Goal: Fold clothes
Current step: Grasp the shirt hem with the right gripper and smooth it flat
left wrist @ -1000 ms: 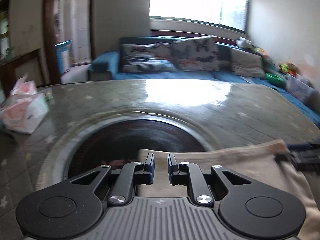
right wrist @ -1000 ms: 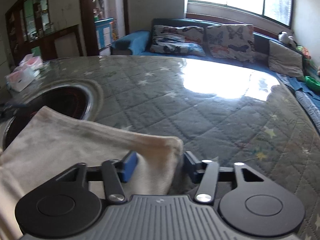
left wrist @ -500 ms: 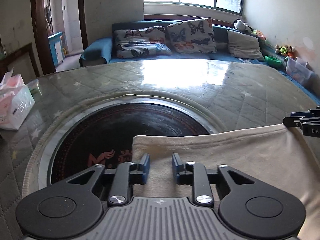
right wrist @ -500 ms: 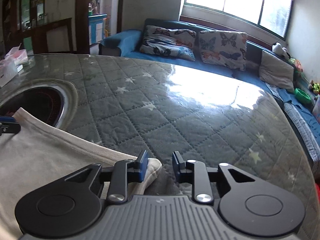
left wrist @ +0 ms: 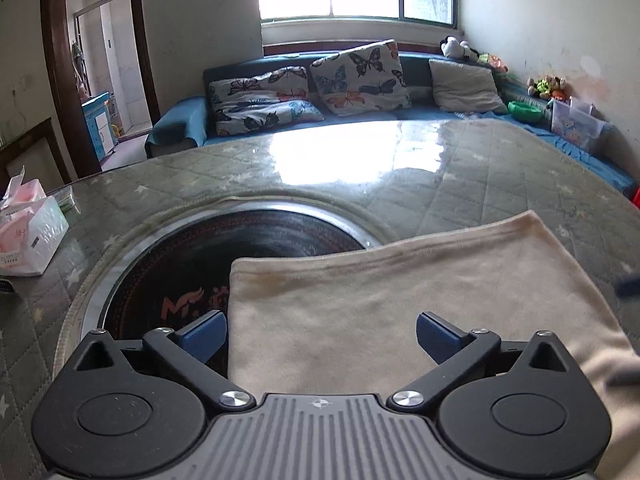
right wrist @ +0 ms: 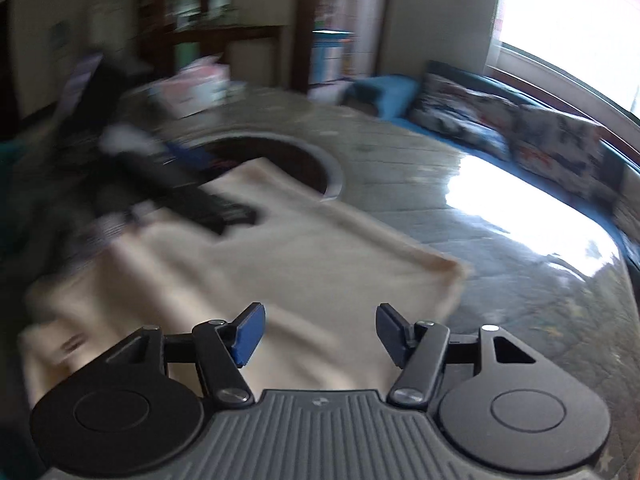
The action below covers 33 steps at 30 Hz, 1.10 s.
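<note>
Currently, step: release after a fold; both grippers letting go of the cream garment [left wrist: 420,288].
Garment place: flat on the table [left wrist: 500,168], near edge; its far-left corner lies over the round dark inset [left wrist: 256,248] at the table's centre, its far-right corner on the quilted cover toward the right edge.
Left gripper [left wrist: 320,338]: jaws have just been opening, now at their widest; cloth lies beneath and between the blue pads, neither presses it. Left pad sits just off the garment's left edge.
Right gripper [right wrist: 318,334]: jaws have just been opening, moderately wide, nothing pinched; cloth below. View is heavily motion-blurred.
Other: tissue box [left wrist: 28,232] near the table's left edge, well apart from cloth. Left gripper shows as a dark blur [right wrist: 192,200] over the garment's far-left part in the right wrist view.
Fold quality: far hem looks straight, corners squared; near part hidden by gripper bodies, cannot tell.
Advice: lift both clear straight up so pads do not drag the top layer; then regrip the side edges, keep hems aligned, avoid snagging on the inset rim.
</note>
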{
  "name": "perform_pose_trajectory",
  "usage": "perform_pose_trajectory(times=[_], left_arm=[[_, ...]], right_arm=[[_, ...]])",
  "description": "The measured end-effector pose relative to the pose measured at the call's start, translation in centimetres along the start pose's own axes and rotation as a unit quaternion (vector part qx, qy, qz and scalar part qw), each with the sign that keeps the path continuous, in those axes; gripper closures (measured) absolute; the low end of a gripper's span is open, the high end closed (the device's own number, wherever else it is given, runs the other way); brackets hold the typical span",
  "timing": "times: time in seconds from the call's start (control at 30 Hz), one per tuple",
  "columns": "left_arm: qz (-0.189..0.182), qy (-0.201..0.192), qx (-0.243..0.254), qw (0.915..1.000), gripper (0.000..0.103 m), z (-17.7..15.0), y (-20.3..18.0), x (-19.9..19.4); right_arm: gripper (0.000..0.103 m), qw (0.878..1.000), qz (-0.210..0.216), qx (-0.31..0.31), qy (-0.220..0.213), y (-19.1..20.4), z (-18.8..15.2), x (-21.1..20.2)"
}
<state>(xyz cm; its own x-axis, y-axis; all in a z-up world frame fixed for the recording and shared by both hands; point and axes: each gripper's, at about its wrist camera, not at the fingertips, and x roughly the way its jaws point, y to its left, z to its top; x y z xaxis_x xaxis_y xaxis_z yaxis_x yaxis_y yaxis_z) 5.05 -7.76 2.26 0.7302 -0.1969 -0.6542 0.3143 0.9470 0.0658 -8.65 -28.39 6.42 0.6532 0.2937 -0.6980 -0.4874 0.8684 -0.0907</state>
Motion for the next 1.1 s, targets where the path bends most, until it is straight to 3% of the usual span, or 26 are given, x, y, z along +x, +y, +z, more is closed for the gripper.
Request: perform_pose_trajectory(times=[0.3, 0.37, 0.57, 0.8, 1.1], left_arm=[[0.001, 0.016, 0.005, 0.9999, 0.0, -0.9, -0.1, 0.2], [0.0, 0.017, 0.003, 0.9998, 0.0, -1.0, -0.1, 0.1], [-0.003, 0.02, 0.004, 0.9998, 0.0, -1.3, 0.0, -0.1], [-0.008, 0.022, -0.002, 0.9997, 0.0, -1.5, 0.4, 0.1], [-0.008, 0.022, -0.004, 0.9997, 0.0, -1.5, 0.5, 0.1]], right_arm=[[0.04, 0.989, 0.104, -0.102, 0.019, 7.6, -1.2, -1.8], [0.042, 0.987, 0.103, -0.121, 0.021, 8.7, -1.4, -1.5], [0.057, 0.986, 0.101, -0.132, 0.028, 11.0, -1.7, 0.5], [0.097, 0.986, 0.105, -0.125, 0.02, 11.4, -2.1, 0.4], [0.1, 0.974, 0.148, -0.169, 0.032, 13.3, -3.1, -1.4]])
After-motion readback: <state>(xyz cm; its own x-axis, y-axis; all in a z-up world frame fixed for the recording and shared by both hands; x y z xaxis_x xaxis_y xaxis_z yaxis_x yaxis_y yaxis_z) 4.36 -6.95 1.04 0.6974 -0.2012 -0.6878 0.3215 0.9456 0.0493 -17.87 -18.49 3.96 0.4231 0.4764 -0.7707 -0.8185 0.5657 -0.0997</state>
